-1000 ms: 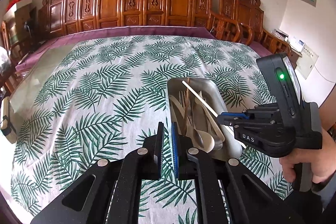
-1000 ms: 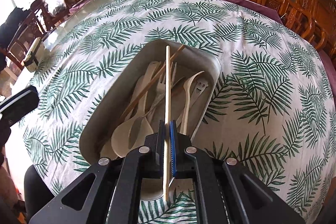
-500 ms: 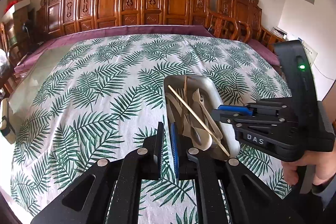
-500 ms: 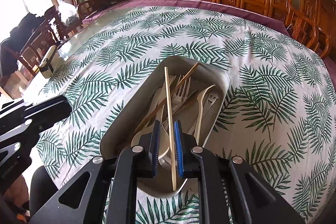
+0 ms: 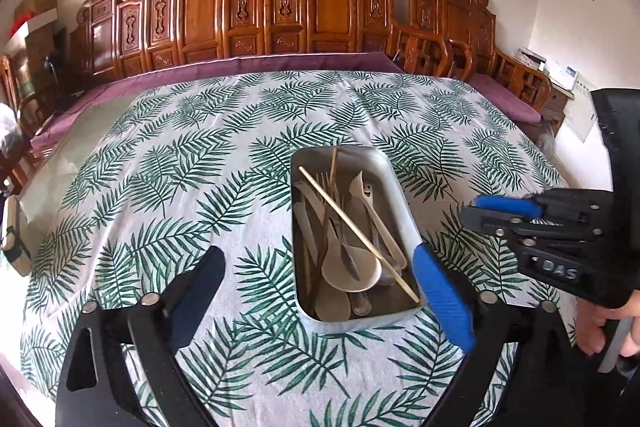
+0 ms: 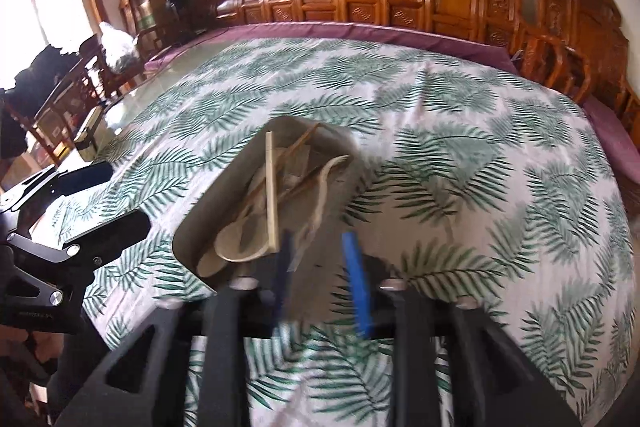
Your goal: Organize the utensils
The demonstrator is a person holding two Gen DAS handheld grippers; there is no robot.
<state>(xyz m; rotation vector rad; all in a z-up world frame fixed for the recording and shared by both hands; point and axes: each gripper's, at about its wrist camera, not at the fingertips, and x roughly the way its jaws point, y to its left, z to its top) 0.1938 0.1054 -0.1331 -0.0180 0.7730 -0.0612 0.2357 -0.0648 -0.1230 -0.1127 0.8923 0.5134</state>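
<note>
A: Where are your utensils?

B: They lie in the metal tray [image 5: 394, 187] on the table, on the leaf-print tablecloth [image 5: 160, 187]; a pale chopstick [image 5: 356, 231] lies slantwise on top of the pile, from the far left of the tray to its near right corner; beneath it you have a broad pale spoon [image 5: 350, 269], a fork with a smiling face [image 5: 370, 199] cut into it, and a darker chopstick [image 5: 333, 167] leaning toward the far wall of the tray; the rest of the pile is too tangled to tell apart.

A: And your grippers?

B: Your left gripper [image 5: 320, 283] is spread wide; its two fingers stand to either side of the near end of the tray, the blue-padded one [image 5: 442, 301] just beside the near right corner; it holds nothing. Your right gripper [image 6: 322, 279] is released as well; its fingers are parted with only cloth and the tray's near corner between them; that view is blurred, so I cannot tell whether a finger touches the tray. From the left camera you see the right gripper [image 5: 496, 213] at the right of the tray, apart from it, in your right hand [image 5: 608, 331].

A: What is around the table?

B: A purple cloth [image 5: 280, 63] shows under the far edge of the tablecloth; carved wooden chairs [image 5: 320, 15] stand in a row along the far wall.
</note>
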